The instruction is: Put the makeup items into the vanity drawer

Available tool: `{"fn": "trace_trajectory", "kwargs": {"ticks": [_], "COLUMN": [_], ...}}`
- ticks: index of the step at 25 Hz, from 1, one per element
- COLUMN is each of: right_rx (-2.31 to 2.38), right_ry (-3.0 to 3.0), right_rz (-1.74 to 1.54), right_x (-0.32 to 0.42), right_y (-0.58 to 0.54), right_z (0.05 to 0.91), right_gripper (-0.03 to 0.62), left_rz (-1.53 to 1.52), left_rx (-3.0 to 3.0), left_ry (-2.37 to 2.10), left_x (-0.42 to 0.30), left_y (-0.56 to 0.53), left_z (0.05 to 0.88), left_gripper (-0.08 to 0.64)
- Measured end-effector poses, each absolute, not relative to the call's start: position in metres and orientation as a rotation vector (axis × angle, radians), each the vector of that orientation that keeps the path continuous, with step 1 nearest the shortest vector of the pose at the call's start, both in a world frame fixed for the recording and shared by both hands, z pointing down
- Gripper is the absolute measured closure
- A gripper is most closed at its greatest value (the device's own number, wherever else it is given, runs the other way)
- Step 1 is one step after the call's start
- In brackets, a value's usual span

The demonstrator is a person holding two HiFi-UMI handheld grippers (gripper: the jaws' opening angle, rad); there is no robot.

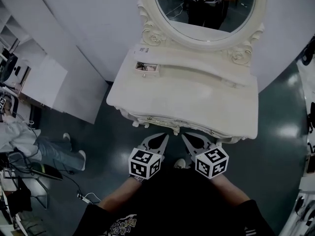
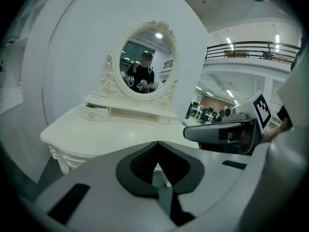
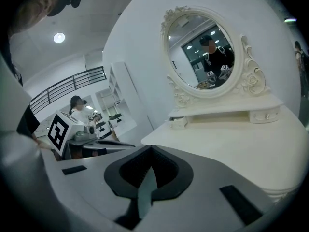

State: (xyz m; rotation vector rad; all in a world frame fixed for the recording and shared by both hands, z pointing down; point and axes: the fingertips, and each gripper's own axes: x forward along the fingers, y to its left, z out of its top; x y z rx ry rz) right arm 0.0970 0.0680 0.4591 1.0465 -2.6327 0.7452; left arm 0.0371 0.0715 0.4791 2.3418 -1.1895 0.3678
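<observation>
The cream vanity table point(image 1: 197, 100) stands in front of me under an oval mirror point(image 1: 206, 9). On its raised shelf, a small left drawer point(image 1: 147, 69) is pulled open, and a few small dark items lie inside. That drawer point(image 2: 95, 111) also shows in the left gripper view, and as the drawer point(image 3: 177, 122) in the right gripper view. My left gripper point(image 1: 164, 137) and right gripper point(image 1: 186, 137) hang side by side just short of the table's front edge. Both are shut with nothing between the jaws. The left gripper's tips point(image 2: 157, 143) and the right gripper's tips point(image 3: 150, 148) meet.
A second small drawer point(image 3: 264, 115) sits closed at the shelf's right end. A white partition wall point(image 1: 74, 43) runs behind and to the left. A seated person point(image 1: 29, 141) and floor cables point(image 1: 83, 196) are at the left. Dark floor point(image 1: 275, 146) surrounds the vanity.
</observation>
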Motion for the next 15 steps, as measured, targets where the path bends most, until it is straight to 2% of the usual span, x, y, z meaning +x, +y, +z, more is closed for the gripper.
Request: {"fn": "trace_trajectory", "kwargs": {"ticks": [15], "right_rx": [0.990], "right_ry": [-2.641], "right_rz": [0.746], "right_x": [0.079], "right_y": [0.067], "right_z": [0.461], "right_gripper": [0.563], "left_rz": [0.374], "left_rx": [2.333], "left_ry": [-1.200], "left_x": [0.024], "left_y": [0.067], "left_z": [0.478], "left_gripper": [0.552]}}
